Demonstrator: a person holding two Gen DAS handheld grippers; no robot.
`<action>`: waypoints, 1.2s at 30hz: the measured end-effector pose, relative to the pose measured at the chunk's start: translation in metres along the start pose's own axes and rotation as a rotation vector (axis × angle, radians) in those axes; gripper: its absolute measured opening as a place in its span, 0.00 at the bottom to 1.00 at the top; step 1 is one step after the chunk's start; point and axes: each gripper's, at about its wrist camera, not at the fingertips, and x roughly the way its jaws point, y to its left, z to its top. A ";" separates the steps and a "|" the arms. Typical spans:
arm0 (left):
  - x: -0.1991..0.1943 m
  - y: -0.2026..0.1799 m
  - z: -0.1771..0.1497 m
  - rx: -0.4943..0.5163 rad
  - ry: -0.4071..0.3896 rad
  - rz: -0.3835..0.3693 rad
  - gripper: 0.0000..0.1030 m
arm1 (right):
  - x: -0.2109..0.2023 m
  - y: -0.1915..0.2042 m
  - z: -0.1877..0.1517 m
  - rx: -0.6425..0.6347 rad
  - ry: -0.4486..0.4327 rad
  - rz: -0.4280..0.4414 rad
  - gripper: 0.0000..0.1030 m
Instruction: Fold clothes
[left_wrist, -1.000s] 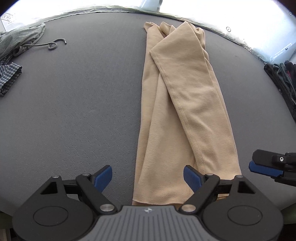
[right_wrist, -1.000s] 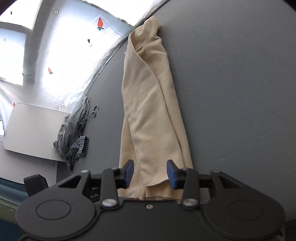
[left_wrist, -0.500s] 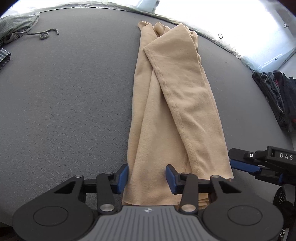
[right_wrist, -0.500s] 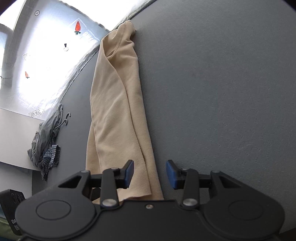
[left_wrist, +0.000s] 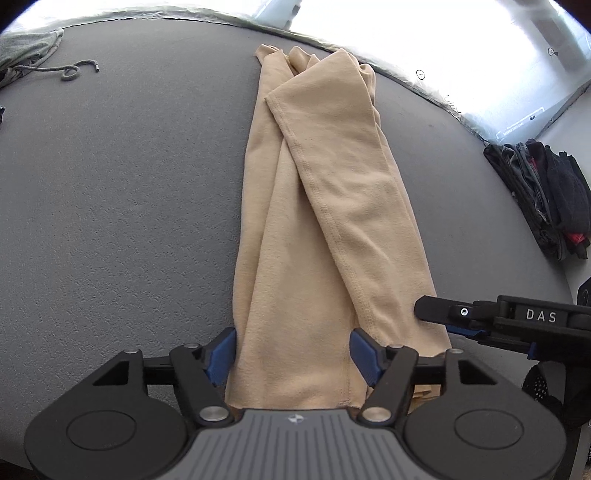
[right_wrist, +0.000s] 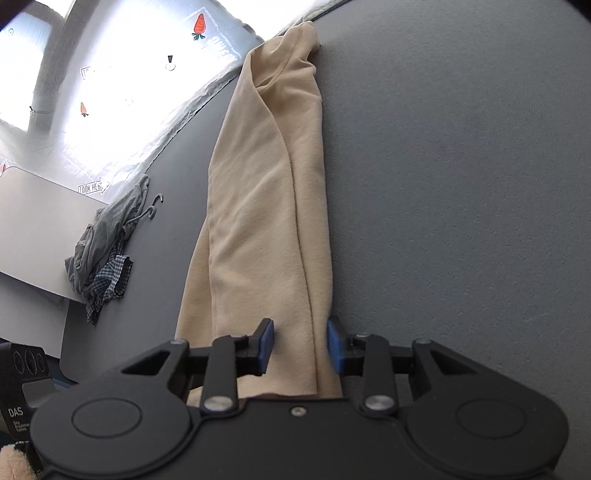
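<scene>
A beige garment (left_wrist: 325, 221) lies folded into a long narrow strip on the grey table (left_wrist: 129, 203), running away from me. My left gripper (left_wrist: 293, 350) is open, its blue pads straddling the near left part of the strip's hem. My right gripper (right_wrist: 299, 345) is open, its pads straddling the near right edge of the same garment (right_wrist: 266, 206). The right gripper also shows in the left wrist view (left_wrist: 491, 321) at the strip's near right corner. Neither gripper pinches the cloth.
A grey garment with a drawstring (left_wrist: 33, 55) and a checked cloth (right_wrist: 107, 280) lie at the table's far left. A pile of dark clothes (left_wrist: 543, 195) sits at the right edge. The table's far edge (left_wrist: 424, 85) runs behind the strip.
My left gripper moved right over the garment's near hem; its jaws narrowed, then widened a little. My right gripper shifted so its pads straddle the garment's right edge.
</scene>
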 end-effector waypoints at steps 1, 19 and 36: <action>-0.001 0.002 -0.001 -0.005 -0.004 -0.008 0.64 | -0.001 -0.001 0.000 0.000 0.006 0.004 0.31; -0.006 0.026 -0.003 -0.157 -0.021 0.033 0.16 | 0.006 -0.003 0.003 -0.047 0.078 0.008 0.10; -0.103 0.016 0.002 -0.349 -0.188 -0.292 0.08 | -0.091 -0.030 -0.001 0.258 -0.124 0.491 0.07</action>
